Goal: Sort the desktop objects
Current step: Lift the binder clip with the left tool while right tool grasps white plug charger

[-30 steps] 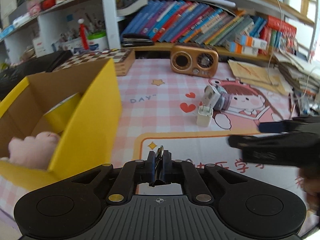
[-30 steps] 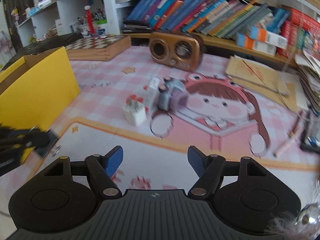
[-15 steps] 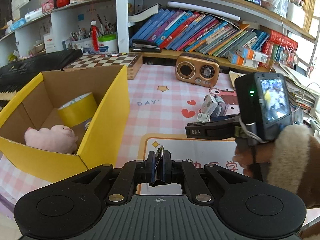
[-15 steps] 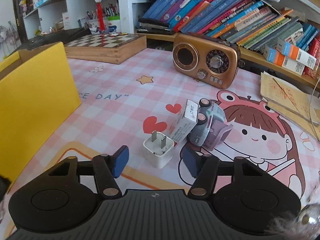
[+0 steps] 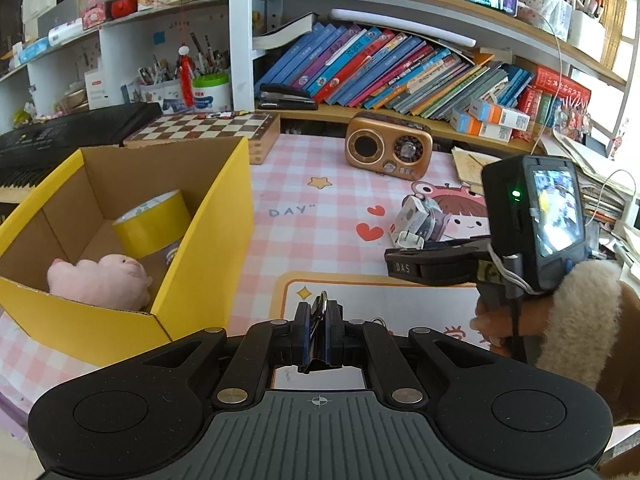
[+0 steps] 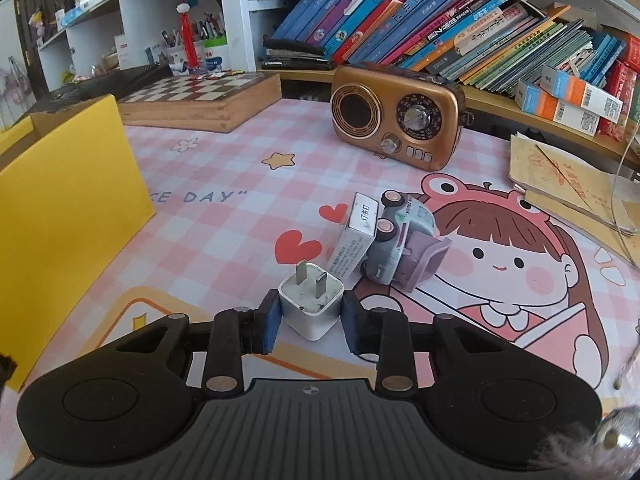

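Note:
My right gripper [image 6: 308, 322] stands open with its blue pads on either side of a white plug adapter [image 6: 311, 305] on the desk mat, prongs up; small gaps show at both pads. Behind it lie a small white box [image 6: 356, 234] and a toy car [image 6: 400, 240]. My left gripper [image 5: 318, 322] is shut on a small thin metal ring [image 5: 319, 306], above the mat beside the yellow cardboard box [image 5: 208, 248]. That box holds a pink plush toy [image 5: 100, 280] and a yellow tape roll [image 5: 154, 224]. The right gripper also shows in the left wrist view [image 5: 404, 254].
A brown retro radio [image 6: 398, 114] stands at the back of the mat. A chessboard box [image 6: 200, 98] sits back left. Leaning books [image 6: 420, 24] fill the shelf behind. Papers [image 6: 568, 188] lie at the right. The yellow box wall [image 6: 68, 200] is left of my right gripper.
My right gripper moved forward to the plug adapter, and its pads now flank it. My left gripper pulled back and up, still shut, so more of the box interior shows.

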### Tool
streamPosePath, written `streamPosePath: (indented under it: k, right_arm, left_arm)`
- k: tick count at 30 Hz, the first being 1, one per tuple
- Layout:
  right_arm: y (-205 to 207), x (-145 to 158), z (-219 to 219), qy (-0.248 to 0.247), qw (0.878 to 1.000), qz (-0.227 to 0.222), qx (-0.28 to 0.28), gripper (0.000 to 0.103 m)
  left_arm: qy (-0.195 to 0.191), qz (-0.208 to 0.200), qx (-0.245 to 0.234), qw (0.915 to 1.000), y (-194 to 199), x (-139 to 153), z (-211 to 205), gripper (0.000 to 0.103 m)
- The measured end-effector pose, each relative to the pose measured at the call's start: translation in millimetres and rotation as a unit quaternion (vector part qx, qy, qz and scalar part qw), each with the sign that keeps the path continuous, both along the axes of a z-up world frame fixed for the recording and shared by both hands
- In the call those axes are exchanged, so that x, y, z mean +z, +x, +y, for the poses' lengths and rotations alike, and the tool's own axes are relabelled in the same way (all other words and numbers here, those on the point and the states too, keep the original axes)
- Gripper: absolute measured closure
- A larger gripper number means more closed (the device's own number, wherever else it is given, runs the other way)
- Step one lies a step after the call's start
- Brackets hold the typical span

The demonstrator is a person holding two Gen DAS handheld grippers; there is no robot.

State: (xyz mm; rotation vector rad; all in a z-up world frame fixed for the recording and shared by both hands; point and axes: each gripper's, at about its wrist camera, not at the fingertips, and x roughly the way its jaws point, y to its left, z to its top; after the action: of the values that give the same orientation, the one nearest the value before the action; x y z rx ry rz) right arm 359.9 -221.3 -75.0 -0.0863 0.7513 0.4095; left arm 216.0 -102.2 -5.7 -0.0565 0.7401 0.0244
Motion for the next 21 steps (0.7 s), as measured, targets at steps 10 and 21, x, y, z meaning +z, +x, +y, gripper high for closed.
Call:
streamPosePath:
  k: [10, 21]
  right_arm:
    - [-39, 20, -22, 0.009, 1.0, -0.006, 0.011, 0.073]
    - [-89, 42, -54, 0.037, 0.999, 0.005, -0.025, 0.073]
  left_arm:
    - [-0.008, -0.01, -0.001, 0.9999, -8, 4, -1, 0.098]
    - [-0.023, -0.032, 0.007, 0.9992, -27, 11, 1, 0.098]
